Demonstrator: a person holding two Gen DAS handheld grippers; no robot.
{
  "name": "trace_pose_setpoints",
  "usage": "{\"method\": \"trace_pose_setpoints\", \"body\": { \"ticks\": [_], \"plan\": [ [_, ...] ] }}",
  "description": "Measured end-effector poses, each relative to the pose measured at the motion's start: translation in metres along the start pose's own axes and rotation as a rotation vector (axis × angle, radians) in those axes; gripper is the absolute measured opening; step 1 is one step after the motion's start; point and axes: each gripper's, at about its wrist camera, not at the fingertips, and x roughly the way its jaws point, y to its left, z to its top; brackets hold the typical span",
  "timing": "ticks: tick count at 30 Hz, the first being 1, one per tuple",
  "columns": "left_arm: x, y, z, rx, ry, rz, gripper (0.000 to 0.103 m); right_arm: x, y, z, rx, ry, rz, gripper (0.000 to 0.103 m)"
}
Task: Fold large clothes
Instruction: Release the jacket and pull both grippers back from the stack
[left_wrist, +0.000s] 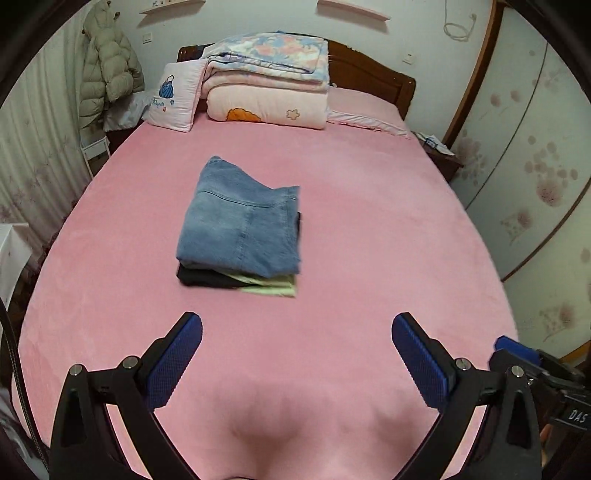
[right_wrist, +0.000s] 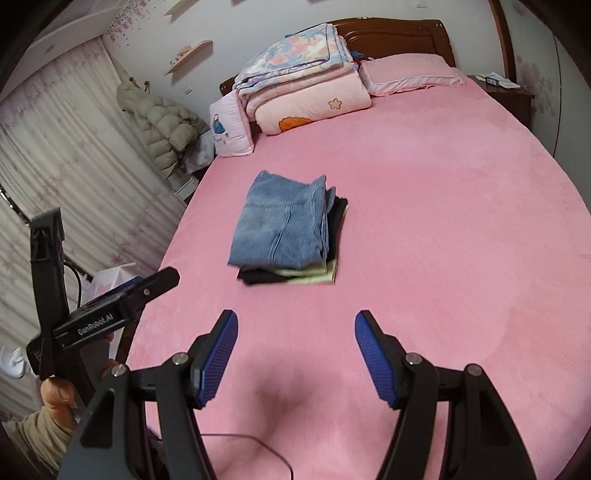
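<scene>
A folded pair of blue jeans (left_wrist: 240, 225) lies on top of a small stack with a black garment (left_wrist: 207, 279) and a light green garment (left_wrist: 273, 288) under it, in the middle of the pink bed (left_wrist: 369, 236). The stack also shows in the right wrist view, jeans (right_wrist: 280, 225) on top. My left gripper (left_wrist: 297, 325) is open and empty, hovering over the bed short of the stack. My right gripper (right_wrist: 297, 325) is open and empty, likewise short of the stack. The left gripper's body (right_wrist: 107, 314) shows at the left of the right wrist view.
Folded quilts (left_wrist: 269, 81) and a pink pillow (left_wrist: 177, 96) lie at the wooden headboard (left_wrist: 373, 74). A puffer coat (left_wrist: 107, 70) hangs at the left by curtains. A nightstand (left_wrist: 439, 151) stands at the right. A wardrobe (left_wrist: 535, 166) is beyond it.
</scene>
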Motion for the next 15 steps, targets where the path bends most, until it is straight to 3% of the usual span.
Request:
{"method": "trace_pose_setpoints", "body": {
  "ticks": [8,15],
  "plan": [
    [-0.067,-0.072,-0.057,0.02,-0.041,0.028,0.102,-0.091,-0.02,-0.043,-0.066,0.002,0.022,0.066],
    [-0.089,-0.127,-0.11,0.051,-0.079,0.111,0.102,-0.125,-0.047,-0.078,-0.114,-0.005,-0.015,0.066]
  ]
}}
